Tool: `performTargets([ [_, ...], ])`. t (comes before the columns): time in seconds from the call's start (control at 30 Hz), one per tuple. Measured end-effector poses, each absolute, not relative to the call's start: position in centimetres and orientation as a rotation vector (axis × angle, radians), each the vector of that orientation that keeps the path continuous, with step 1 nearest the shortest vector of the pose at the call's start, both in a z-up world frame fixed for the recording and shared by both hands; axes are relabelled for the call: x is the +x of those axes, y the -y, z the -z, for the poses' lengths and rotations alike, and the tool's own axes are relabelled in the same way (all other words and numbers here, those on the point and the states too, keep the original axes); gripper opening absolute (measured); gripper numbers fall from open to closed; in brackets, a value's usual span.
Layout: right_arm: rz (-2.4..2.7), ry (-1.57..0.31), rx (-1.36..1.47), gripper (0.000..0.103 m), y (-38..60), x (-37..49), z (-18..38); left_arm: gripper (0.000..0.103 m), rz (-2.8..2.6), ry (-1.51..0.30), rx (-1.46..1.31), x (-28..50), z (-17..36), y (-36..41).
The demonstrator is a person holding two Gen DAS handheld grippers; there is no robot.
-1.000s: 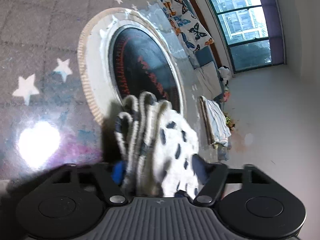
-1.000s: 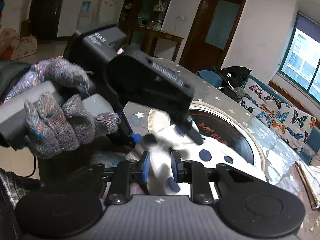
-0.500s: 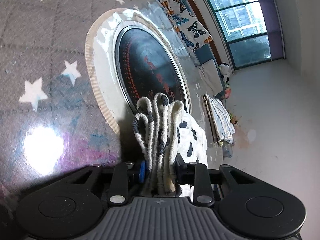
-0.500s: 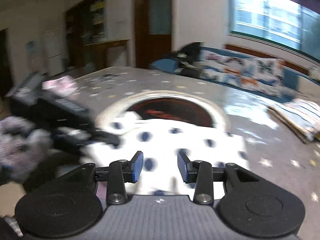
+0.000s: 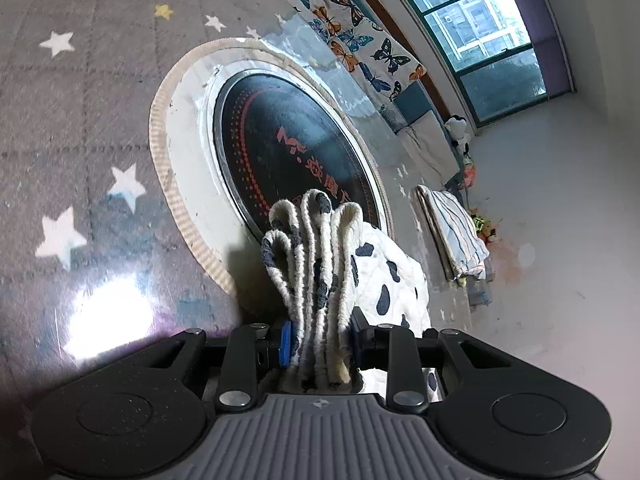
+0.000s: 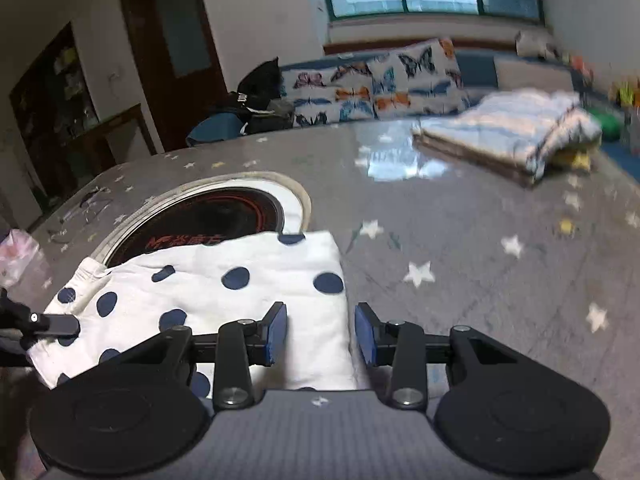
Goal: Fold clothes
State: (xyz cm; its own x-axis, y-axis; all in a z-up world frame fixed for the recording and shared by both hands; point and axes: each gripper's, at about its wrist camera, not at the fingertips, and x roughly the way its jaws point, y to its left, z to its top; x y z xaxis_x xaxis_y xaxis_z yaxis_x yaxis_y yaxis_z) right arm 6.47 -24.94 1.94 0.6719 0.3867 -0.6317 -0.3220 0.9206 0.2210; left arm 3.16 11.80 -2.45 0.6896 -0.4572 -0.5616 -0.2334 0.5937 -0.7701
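Note:
A white garment with dark blue dots (image 6: 224, 292) lies folded on the star-patterned table, partly over the round black hob. My left gripper (image 5: 320, 340) is shut on a thick bunch of its folded edge (image 5: 316, 264), the layers standing up between the pads. In the right wrist view my right gripper (image 6: 320, 330) hovers open over the garment's right end, nothing pressed between its blue pads; a finger of the left gripper (image 6: 48, 322) shows at the far left edge.
A round black hob (image 5: 288, 148) with a pale rim is set into the table (image 6: 460, 240). A folded striped stack (image 6: 508, 136) lies at the table's far right. A butterfly-print sofa (image 6: 380, 84) and a window stand beyond.
My left gripper closed tighter on the bunched edge. My right gripper let go of the cloth, swung away from the left hand to the garment's other end and rolled level.

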Motion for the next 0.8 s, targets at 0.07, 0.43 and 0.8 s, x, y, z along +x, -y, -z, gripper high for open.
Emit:
performTargets([
  [0.07, -0.396, -0.745, 0.128, 0.038, 25.4, 6.5, -1.4, 0.03, 0.146, -0.837, -0.94, 3.3, 2.3, -11.7],
  [0.43, -0.383, -0.695, 0.234, 0.004, 26.3, 5.3, -2.6, 0.029, 0.144, -0.823, -0.771, 5.5, -0.8, -9.4],
  [0.8, -0.269, -0.588, 0.222, 0.004, 31.0, 5.9, -6.4, 0.028, 0.255, -0.83, -0.658, 11.0, -3.3, -3.4],
])
